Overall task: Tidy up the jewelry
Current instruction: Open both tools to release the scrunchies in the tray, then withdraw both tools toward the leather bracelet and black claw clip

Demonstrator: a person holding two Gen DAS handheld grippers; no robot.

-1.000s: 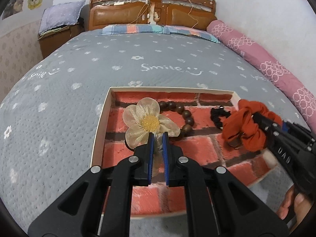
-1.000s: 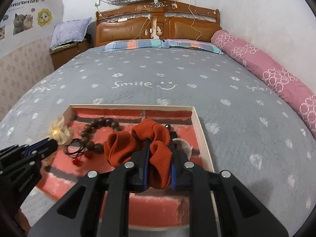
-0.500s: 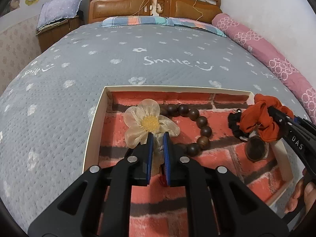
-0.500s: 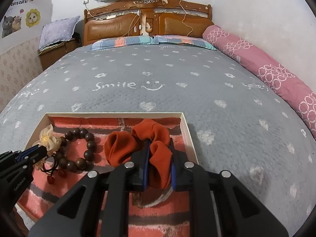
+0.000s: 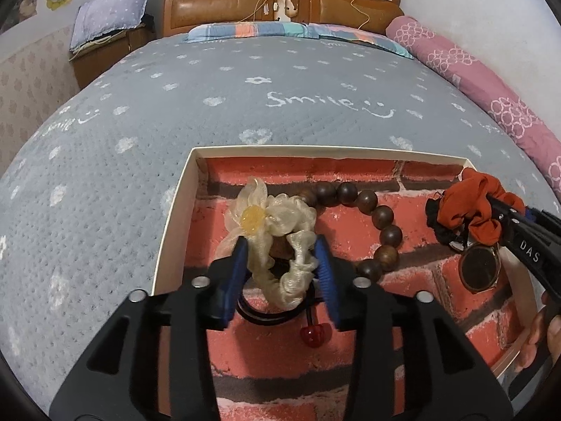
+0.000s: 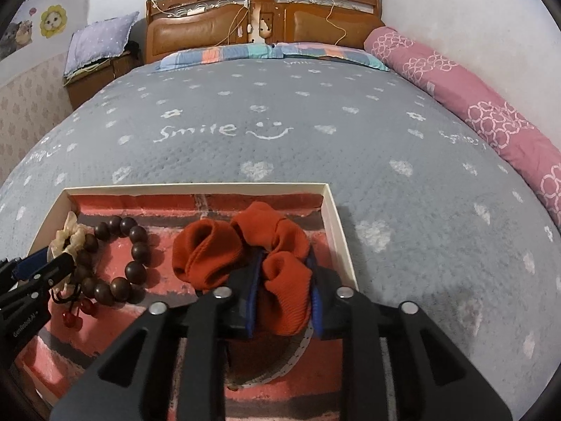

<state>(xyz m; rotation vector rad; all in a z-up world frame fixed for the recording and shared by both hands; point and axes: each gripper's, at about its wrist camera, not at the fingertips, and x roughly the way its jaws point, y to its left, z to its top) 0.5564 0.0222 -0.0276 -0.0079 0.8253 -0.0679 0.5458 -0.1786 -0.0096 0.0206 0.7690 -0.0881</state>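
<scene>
A shallow tray (image 5: 175, 203) with a red brick-print floor lies on the bed; it also shows in the right wrist view (image 6: 338, 224). My left gripper (image 5: 282, 256) is open, its jaws on either side of a cream flower scrunchie (image 5: 277, 224) that lies in the tray's left part. A brown bead bracelet (image 5: 380, 217) and a black hair tie with red cherries (image 5: 312, 335) lie beside it. My right gripper (image 6: 284, 280) has opened around an orange scrunchie (image 6: 245, 249) resting in the tray's right part. A round brown disc (image 5: 478, 268) lies under it.
The tray sits on a grey "Smile" bedspread (image 6: 280, 129). A pink bolster (image 6: 473, 105) runs along the right wall. A wooden headboard (image 6: 263, 24) and a nightstand with a pillow (image 6: 101, 49) stand at the back.
Both grippers lowered into the tray and opened. The cream flower scrunchie dropped from the left jaws and the orange scrunchie loosened in the right jaws.
</scene>
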